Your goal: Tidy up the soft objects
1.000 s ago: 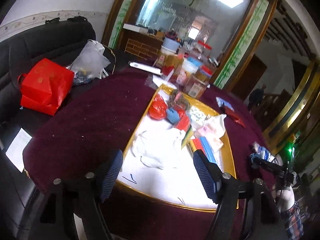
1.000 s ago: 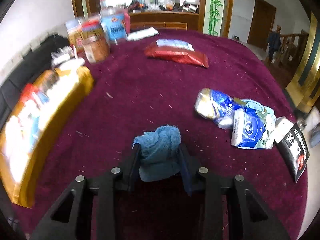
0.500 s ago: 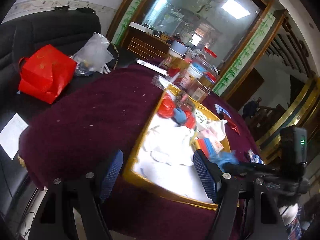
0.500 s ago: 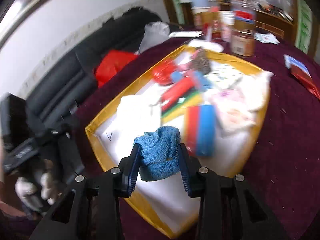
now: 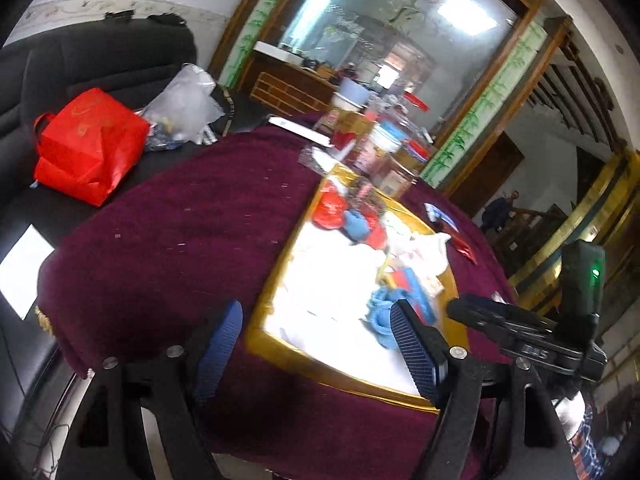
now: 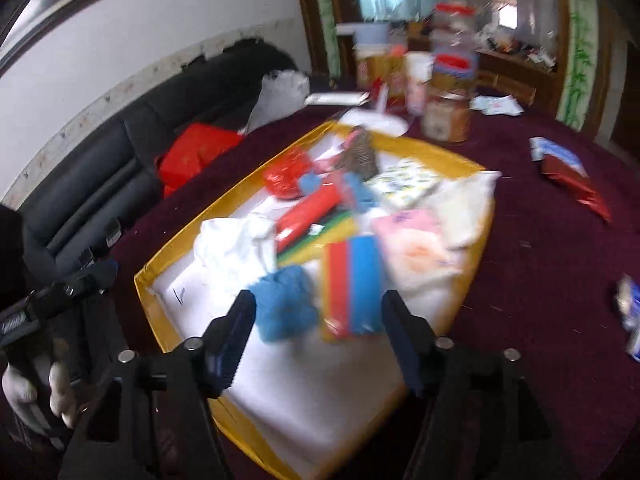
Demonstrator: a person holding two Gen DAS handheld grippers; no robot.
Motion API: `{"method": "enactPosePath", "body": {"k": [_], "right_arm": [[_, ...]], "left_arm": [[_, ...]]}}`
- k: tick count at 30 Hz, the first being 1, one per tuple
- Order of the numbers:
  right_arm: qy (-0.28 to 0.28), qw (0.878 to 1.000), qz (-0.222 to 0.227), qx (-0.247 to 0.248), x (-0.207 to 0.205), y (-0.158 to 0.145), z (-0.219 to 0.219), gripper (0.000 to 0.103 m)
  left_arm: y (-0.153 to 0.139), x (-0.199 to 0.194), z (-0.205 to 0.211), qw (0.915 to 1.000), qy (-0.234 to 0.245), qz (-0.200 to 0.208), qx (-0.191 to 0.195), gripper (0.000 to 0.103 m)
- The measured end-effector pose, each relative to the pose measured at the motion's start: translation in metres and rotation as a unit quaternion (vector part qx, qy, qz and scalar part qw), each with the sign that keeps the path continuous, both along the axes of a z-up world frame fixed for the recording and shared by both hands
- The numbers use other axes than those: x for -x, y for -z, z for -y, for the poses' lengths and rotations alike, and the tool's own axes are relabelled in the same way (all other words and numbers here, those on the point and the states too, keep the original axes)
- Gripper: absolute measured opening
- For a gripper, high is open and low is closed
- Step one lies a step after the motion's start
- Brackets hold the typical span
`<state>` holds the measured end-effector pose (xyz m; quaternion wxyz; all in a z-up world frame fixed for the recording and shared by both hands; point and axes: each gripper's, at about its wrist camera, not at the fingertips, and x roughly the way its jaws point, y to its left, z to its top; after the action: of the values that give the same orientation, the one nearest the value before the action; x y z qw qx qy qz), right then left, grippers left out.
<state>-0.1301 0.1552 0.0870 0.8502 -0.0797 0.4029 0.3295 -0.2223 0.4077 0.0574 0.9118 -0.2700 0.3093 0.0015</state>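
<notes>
A blue knitted cloth point(image 6: 286, 306) lies on the white floor of the gold-rimmed tray point(image 6: 176, 248), next to a red-and-blue pack point(image 6: 354, 284). My right gripper point(image 6: 316, 336) is open just above and in front of the cloth, not holding it. The cloth also shows in the left wrist view point(image 5: 380, 312), inside the tray point(image 5: 280, 350). My left gripper point(image 5: 316, 344) is open and empty, over the tray's near left corner. A white cloth point(image 6: 232, 246) and several other soft items fill the tray's far half.
Jars and boxes point(image 6: 448, 92) stand behind the tray. Snack packets point(image 6: 572, 176) lie on the maroon tablecloth to the right. A red bag point(image 5: 86, 144) and a plastic bag point(image 5: 184, 108) sit on the black sofa at left.
My right gripper carried the blue cloth from the tablecloth over the tray, then opened; the cloth now lies in the tray. The left gripper shifted slightly left.
</notes>
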Motion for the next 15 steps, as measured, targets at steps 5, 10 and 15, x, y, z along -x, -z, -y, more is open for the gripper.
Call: {"method": "enactPosePath", "body": {"k": [5, 10, 15], "right_arm": [[0.060, 0.998, 0.023, -0.001, 0.009, -0.006, 0.080, 0.066], [0.190, 0.982, 0.009, -0.007, -0.009, 0.000, 0.199, 0.066], [0.326, 0.945, -0.002, -0.033, -0.038, 0.000, 0.316, 0.066]], "left_arm": [[-0.014, -0.003, 0.032, 0.9983, 0.050, 0.020, -0.020, 0.081], [-0.032, -0.009, 0.093, 0.9873, 0.145, 0.048, -0.043, 0.084], [-0.038, -0.014, 0.161, 0.9676, 0.237, 0.058, -0.065, 0.091]]}}
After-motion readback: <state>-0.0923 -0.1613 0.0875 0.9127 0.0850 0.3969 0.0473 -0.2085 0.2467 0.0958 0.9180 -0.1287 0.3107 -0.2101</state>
